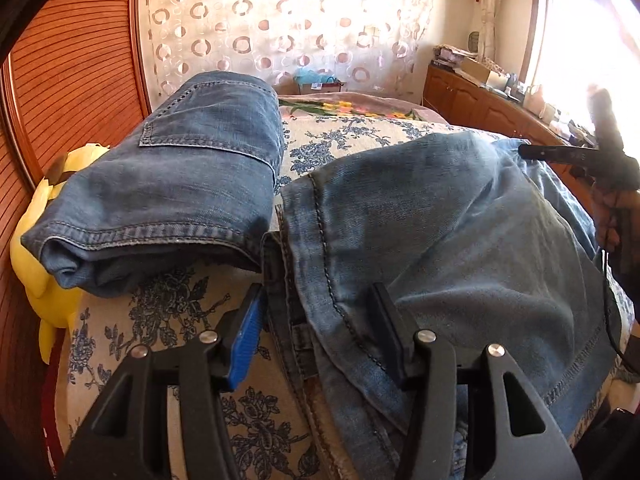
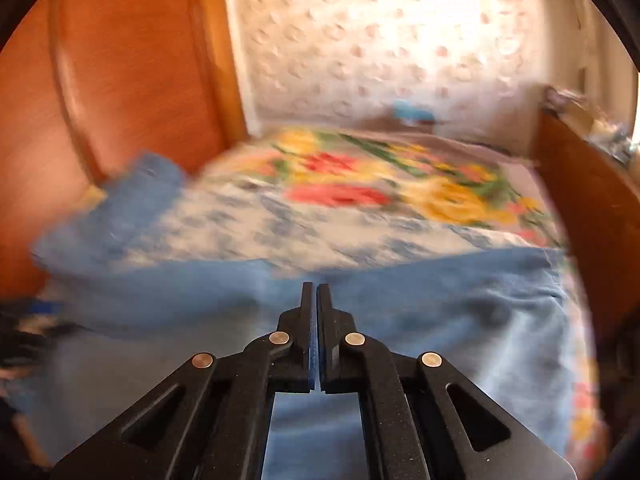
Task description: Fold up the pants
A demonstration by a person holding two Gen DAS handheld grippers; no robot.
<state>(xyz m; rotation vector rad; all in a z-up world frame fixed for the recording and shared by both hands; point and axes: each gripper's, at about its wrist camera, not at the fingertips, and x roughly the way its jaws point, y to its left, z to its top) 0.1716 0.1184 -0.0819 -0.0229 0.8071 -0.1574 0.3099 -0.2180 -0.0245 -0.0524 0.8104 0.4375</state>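
Note:
A pair of light blue jeans lies partly folded on the bed in front of me. My left gripper is open, its fingers astride the jeans' seamed edge near the waistband. My right gripper has its fingers closed together above the same jeans; the right wrist view is blurred and I see no cloth between the pads. The right gripper also shows in the left wrist view at the jeans' far right edge. A second pair of jeans lies folded at the left.
The bed has a blue-flowered cover and a bright floral blanket farther back. A yellow plush toy sits by the wooden headboard on the left. A cluttered wooden cabinet stands at the right under the window.

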